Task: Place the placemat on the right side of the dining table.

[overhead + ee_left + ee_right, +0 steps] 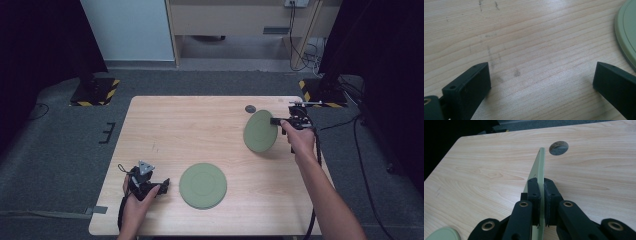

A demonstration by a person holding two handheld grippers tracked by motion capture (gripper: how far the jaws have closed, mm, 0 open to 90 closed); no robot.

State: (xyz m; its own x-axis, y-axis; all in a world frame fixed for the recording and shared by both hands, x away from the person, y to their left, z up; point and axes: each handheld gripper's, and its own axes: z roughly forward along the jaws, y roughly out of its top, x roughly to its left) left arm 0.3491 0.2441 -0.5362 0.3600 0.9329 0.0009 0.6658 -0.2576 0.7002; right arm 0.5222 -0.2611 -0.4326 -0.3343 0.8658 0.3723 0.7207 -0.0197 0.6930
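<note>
The right gripper (278, 121) has its jaws clamped on the rim of a green plate (260, 131), holding it on edge and off the counter (165, 125); in the right gripper view the plate (537, 170) runs straight ahead from the jaws as a thin upright blade, its far edge pointing toward the round hole (558, 147) in the counter. A second green plate (202, 185) lies flat near the counter's front edge, and the held plate hangs beyond it and to its right, well apart. The likely move is to lay the held plate down on or beside the flat one, so it must tip from upright to level. The left gripper (162, 185) rests just left of the flat plate, jaws wide open over bare wood and gripping nothing. Open counter lies between the two plates.
</note>
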